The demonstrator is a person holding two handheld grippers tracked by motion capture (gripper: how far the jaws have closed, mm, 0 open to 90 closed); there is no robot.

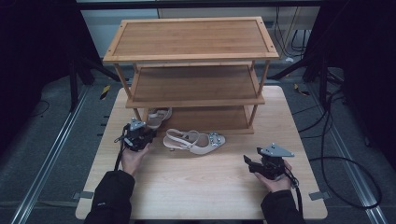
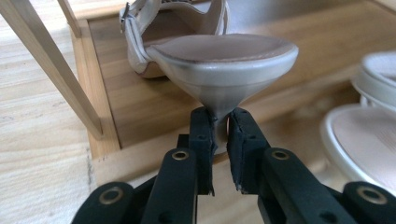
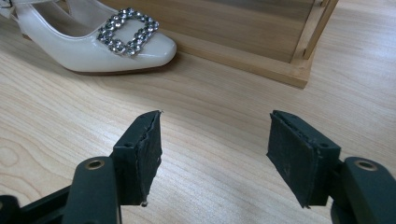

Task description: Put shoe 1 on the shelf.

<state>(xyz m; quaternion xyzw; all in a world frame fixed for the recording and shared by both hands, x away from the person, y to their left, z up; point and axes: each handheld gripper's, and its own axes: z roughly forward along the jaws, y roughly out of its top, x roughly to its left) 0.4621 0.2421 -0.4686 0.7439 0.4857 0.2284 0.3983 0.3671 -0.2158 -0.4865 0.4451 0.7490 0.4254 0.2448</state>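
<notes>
Our left gripper (image 2: pixel 219 140) pinches the shoe's (image 2: pixel 219 60) heel; right gripper (image 3: pixel 215 149) gapes empty at 5 o'clock. We should keep it level onto the rack (image 1: pixel 191 100).

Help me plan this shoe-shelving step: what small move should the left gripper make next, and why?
Probably push the shoe a little farther onto the bottom shelf, then open. The left gripper is clamped on its heel at the shelf's front edge; the right gripper sits open, apart from the other shoe.
</notes>
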